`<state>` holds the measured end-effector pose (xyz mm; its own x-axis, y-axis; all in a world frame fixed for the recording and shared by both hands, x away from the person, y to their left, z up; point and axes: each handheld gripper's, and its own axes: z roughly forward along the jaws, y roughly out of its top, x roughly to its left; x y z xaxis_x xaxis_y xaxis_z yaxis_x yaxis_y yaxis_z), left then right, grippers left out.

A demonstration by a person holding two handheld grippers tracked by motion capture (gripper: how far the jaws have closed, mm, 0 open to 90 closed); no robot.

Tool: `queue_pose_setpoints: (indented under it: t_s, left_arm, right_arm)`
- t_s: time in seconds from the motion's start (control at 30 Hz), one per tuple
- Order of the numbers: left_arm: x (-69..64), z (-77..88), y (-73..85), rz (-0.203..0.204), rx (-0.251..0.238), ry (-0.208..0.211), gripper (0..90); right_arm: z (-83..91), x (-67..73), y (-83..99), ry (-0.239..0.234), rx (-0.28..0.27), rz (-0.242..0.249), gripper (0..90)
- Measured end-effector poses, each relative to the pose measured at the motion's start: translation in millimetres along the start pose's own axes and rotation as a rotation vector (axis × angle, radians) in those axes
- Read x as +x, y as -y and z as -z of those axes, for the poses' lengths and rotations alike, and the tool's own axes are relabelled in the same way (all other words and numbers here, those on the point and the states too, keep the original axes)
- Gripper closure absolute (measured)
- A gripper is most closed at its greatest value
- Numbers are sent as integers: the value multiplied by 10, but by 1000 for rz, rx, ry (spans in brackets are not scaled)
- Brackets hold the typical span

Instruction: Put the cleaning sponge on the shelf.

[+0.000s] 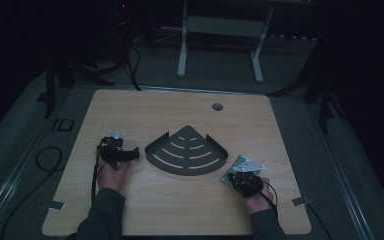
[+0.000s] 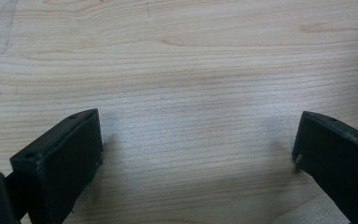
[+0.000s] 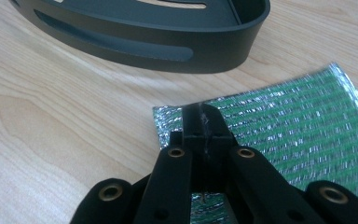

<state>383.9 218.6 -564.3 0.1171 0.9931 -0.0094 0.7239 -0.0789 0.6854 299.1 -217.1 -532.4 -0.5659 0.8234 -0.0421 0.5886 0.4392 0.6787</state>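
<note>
Two hand-held grippers were seen over one wooden counter (image 1: 180, 210), one in each hand of a person whose sleeves came in from the near edge. One dark fan-shaped tray (image 1: 187, 151) with slotted floor lay between them, and one shiny green pouch (image 1: 241, 166) lay at the right.

The left hand-held gripper (image 2: 196, 149) was held released: in its own view its two black jaws were seen well apart, with bare wood between them and nothing gripped. In the high view it (image 1: 130, 154) was seen just beside the tray's left corner, its tip pointed toward that corner; whether it touched the tray could not be told.

The right hand-held gripper (image 3: 204, 119) was seen clenched, its two jaws pressed together. In its own view the pouch (image 3: 298, 116) was spread under and to the right of the jaws, with its near-left corner at the jaw tips. The corner appeared to be pinched between the jaws, though this could not be told for certain. Beyond the jaws, the tray's curved, slotted wall (image 3: 168, 46) was seen close ahead, apart from the pouch. In the high view this hand-held gripper (image 1: 240, 178) was placed over the pouch's near end, to the right of the tray.

One round hole (image 1: 217, 106) was seen in the counter far beyond both hand-held grippers.
</note>
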Motion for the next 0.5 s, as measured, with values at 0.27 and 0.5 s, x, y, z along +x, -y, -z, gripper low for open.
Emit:
queue_pose_setpoints:
  t_s: [0.27,0.5]
  left_arm:
    - [0,0,0,-1,0,0,20]
    - [0,0,0,0,0,0,20]
  right_arm:
    - [59,-25,77,-6,-5,-30,899]
    - [120,-37,144,-2,-2,-36,899]
